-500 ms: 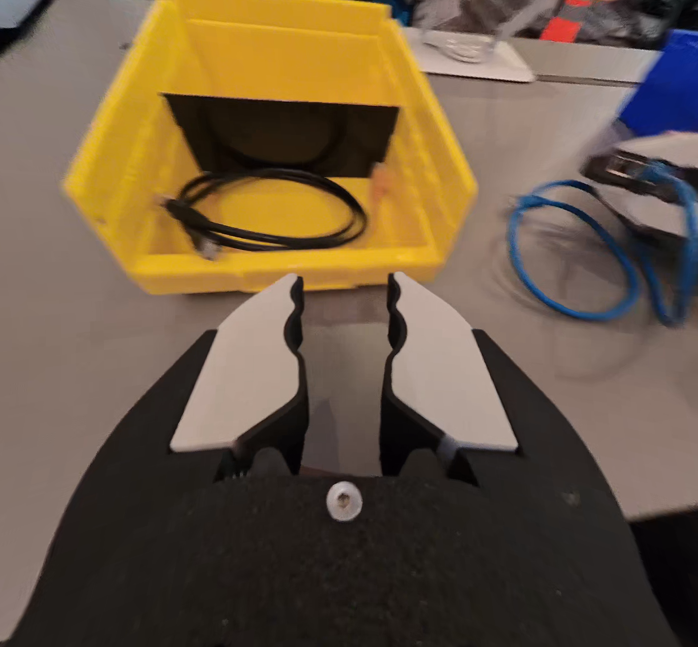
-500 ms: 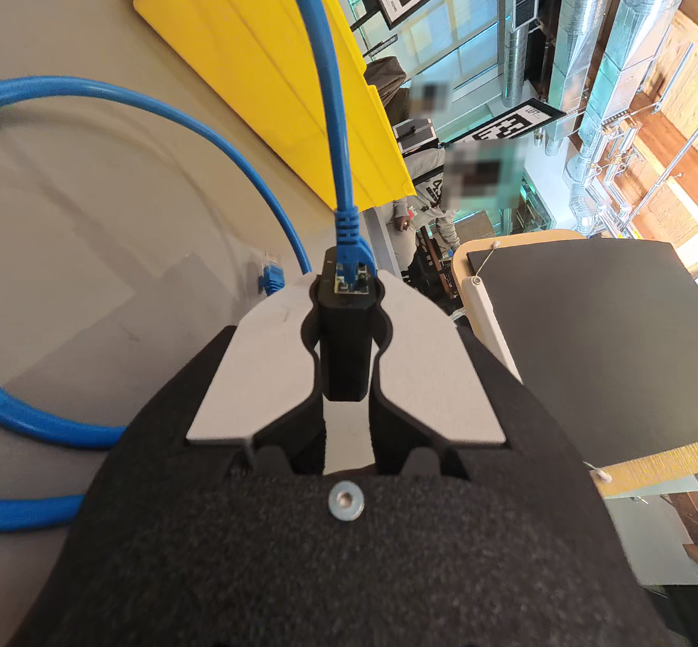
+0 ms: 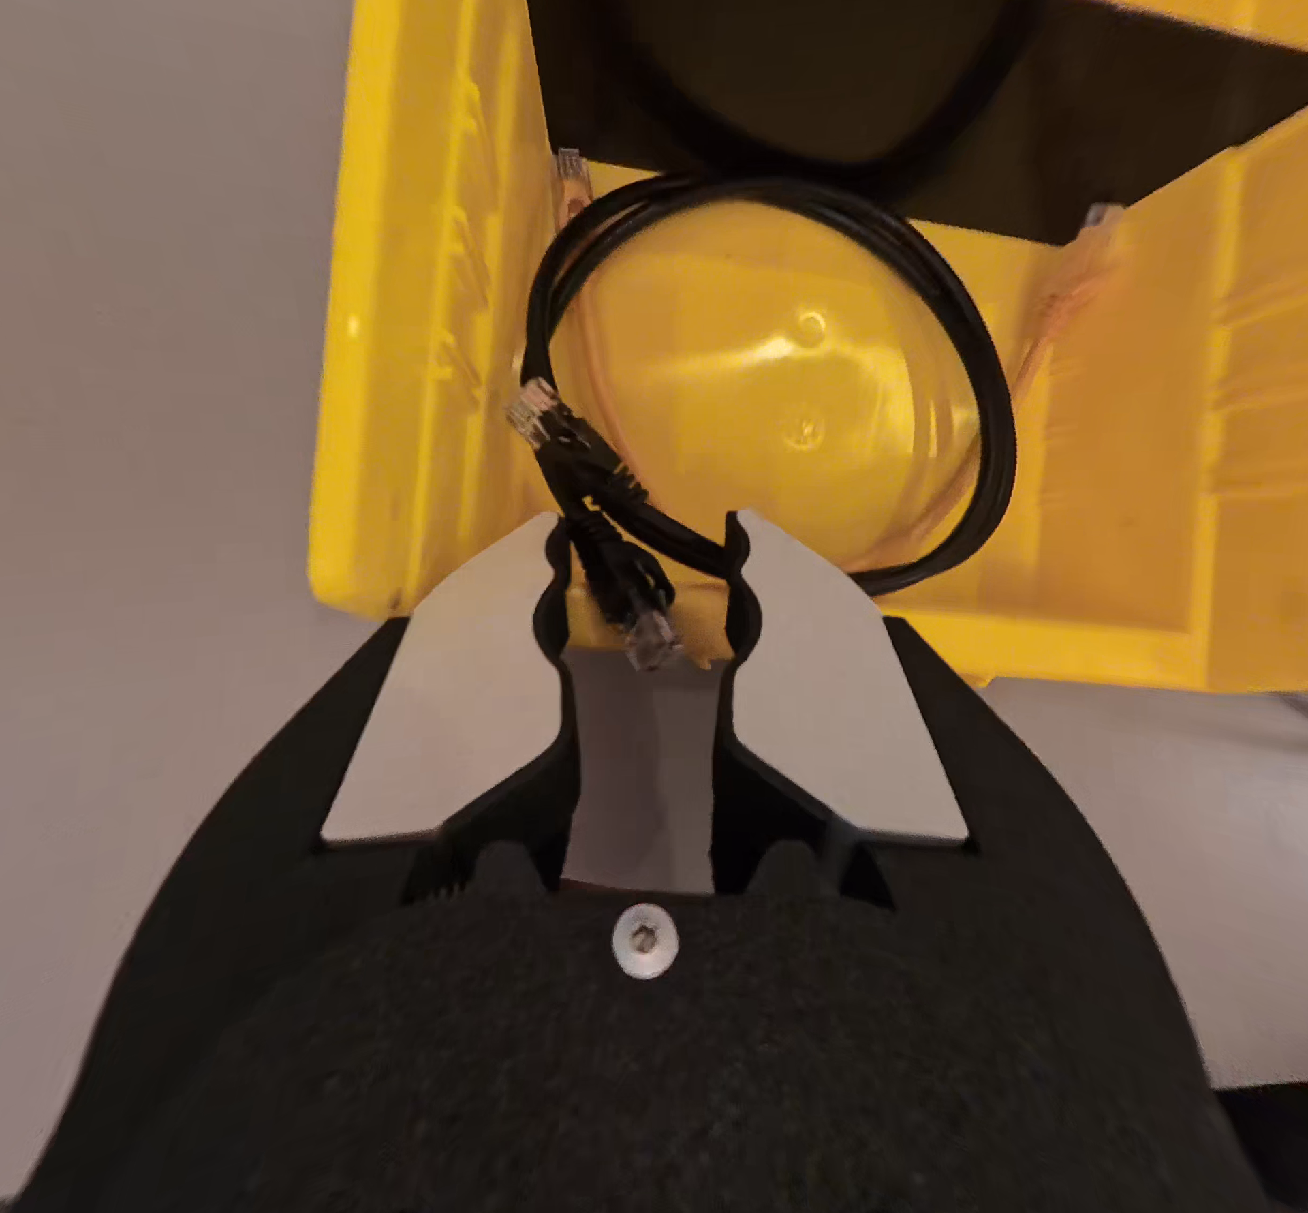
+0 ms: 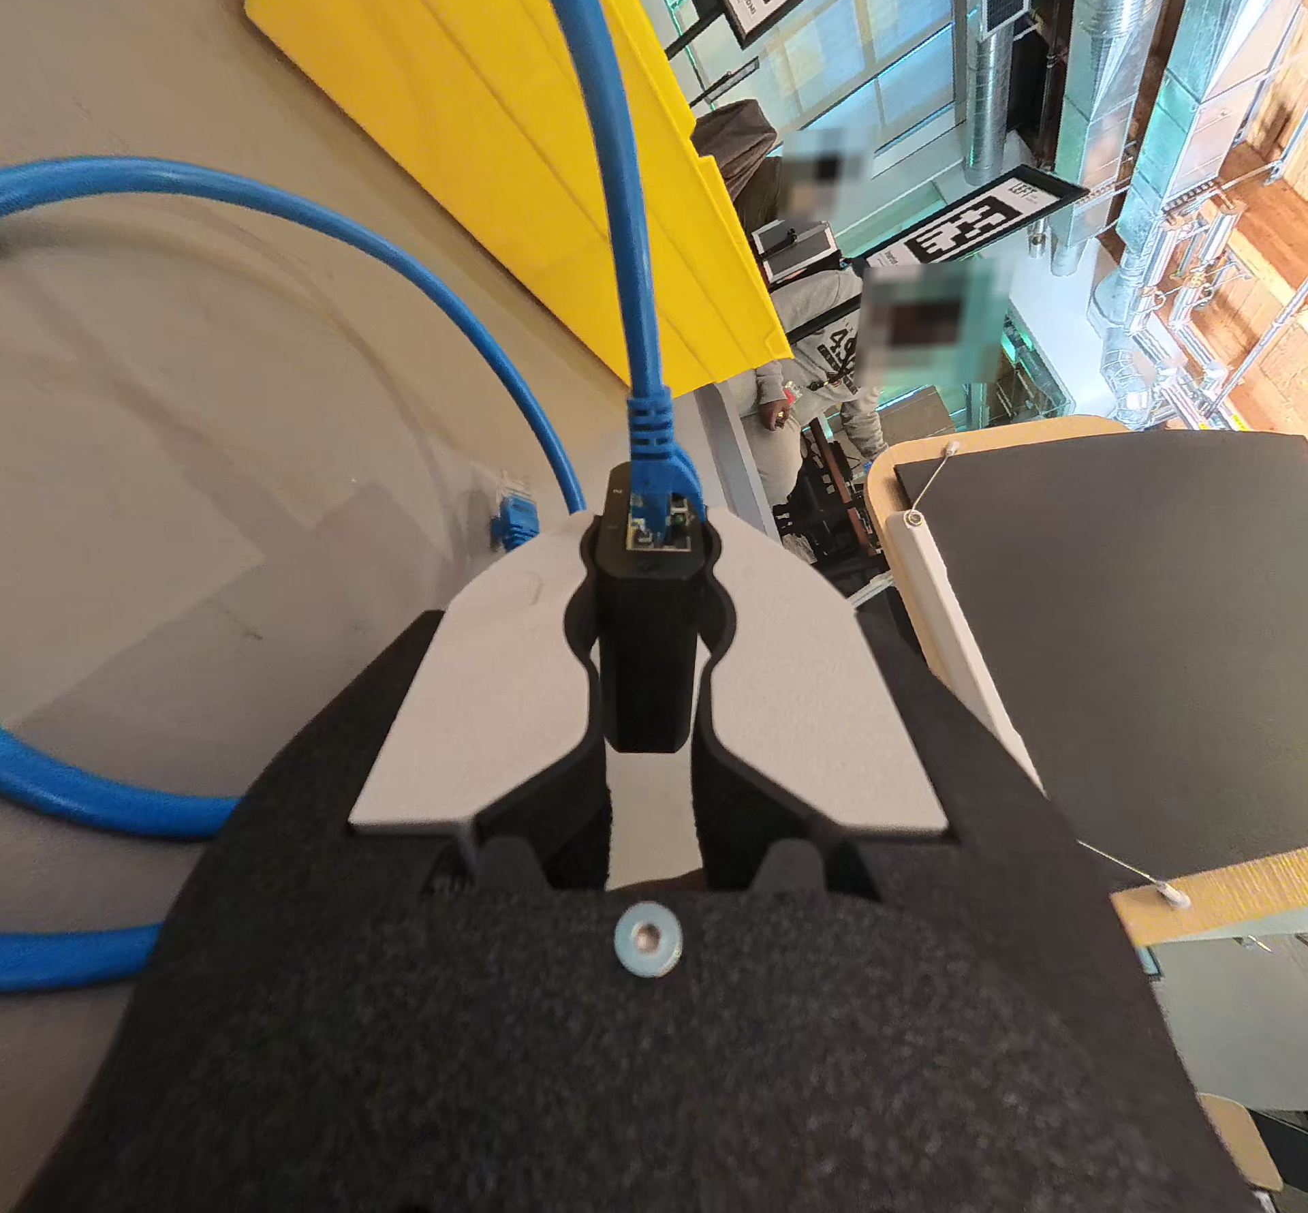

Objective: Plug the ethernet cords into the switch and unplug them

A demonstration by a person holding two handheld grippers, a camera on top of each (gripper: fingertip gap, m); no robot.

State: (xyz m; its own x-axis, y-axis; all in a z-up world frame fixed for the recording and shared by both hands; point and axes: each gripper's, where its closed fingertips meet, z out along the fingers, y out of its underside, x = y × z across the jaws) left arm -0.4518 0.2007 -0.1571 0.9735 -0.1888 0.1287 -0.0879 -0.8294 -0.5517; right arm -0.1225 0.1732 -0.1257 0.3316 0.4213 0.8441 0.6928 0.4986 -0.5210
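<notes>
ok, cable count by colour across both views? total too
Black cable, coiled in the yellow bin: 1
Orange cable, also in the bin, thin and partly hidden: 1
Blue cable, one end plugged into the black switch held by the right tongs: 1
Total: 3 cables

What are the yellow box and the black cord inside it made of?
The yellow box looks like hard moulded plastic: it is glossy, with shiny highlights and ribbed walls. The black cord seems to have a smooth rubbery or plastic jacket, since it bends in a loop; its plug ends look like clear plastic.
</notes>
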